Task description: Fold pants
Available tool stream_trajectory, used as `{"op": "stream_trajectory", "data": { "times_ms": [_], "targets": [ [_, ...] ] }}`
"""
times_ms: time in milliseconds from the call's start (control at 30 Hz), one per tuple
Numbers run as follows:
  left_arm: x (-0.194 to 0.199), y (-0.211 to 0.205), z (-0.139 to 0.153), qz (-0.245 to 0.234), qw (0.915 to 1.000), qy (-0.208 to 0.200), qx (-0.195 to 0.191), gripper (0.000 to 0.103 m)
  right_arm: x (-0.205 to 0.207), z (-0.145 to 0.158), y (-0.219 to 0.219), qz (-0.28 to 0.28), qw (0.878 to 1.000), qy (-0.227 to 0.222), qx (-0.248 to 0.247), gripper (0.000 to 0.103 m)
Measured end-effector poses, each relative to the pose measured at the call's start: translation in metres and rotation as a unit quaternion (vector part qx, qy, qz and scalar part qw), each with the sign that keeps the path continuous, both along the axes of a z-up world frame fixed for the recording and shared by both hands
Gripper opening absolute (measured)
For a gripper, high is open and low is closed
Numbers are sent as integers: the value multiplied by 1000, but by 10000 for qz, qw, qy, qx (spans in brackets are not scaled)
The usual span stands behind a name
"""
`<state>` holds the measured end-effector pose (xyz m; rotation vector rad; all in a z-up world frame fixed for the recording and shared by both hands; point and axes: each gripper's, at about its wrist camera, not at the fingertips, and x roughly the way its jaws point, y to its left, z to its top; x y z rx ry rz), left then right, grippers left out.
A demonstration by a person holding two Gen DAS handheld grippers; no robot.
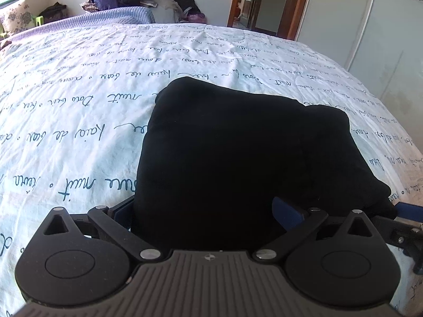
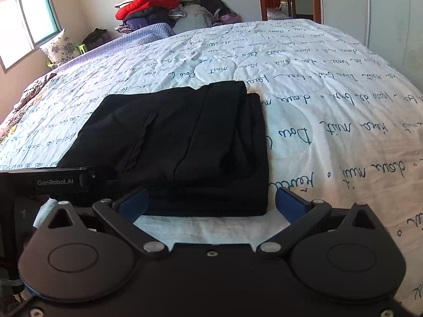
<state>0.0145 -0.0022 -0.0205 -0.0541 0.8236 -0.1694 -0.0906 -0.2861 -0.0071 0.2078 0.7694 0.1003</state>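
The black pants lie folded into a thick rectangle on the white bedcover printed with handwriting. In the right wrist view my right gripper is open, its blue pads straddling the near edge of the bundle without touching it. My left gripper reaches in from the left to the pants' left side. In the left wrist view the pants fill the gap between the wide-apart fingers of the open left gripper. One blue pad shows; the cloth hides the other.
A pile of clothes with a red jacket stands past the far end of the bed. A flowered pillow leans under the window. A doorway and a white wardrobe are at the right.
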Motion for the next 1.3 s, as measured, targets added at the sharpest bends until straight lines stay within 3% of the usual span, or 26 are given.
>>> {"op": "stream_trajectory", "data": {
  "times_ms": [100, 300, 467, 633, 767, 933, 1000, 1067, 1233, 1300],
  "targets": [
    [1, 2, 3, 46, 10000, 37, -32, 103, 2, 0, 4, 35, 9999, 72, -149, 103],
    [-20, -17, 24, -96, 9950, -578, 813, 103, 3, 8, 15, 152, 9984, 98, -536, 103],
    [-32, -12, 43, 36, 9973, -557, 488, 103, -6, 14, 21, 292, 9984, 22, -489, 103],
    [-49, -16, 55, 215, 9954, -642, 682, 103, -16, 21, 25, 311, 9982, -57, -502, 103],
    [-60, -11, 59, 177, 9974, -591, 368, 103, -23, 23, 25, 302, 9985, -80, -459, 103],
    [-80, -14, 64, 328, 9916, -1046, 681, 102, -32, 23, 27, 336, 9987, -82, -369, 103],
    [-91, -13, 67, 234, 9906, -1215, 579, 103, -35, 22, 28, 352, 9987, -83, -371, 103],
    [-95, -14, 70, 222, 9923, -1125, 477, 102, -37, 21, 29, 373, 9987, -70, -333, 103],
    [-99, -19, 68, 267, 9906, -1129, 724, 98, -43, 21, 32, 423, 9987, -67, -292, 103],
    [-98, -20, 68, 304, 9904, -1118, 759, 101, -45, 20, 31, 397, 9988, -62, -279, 103]
  ]
}}
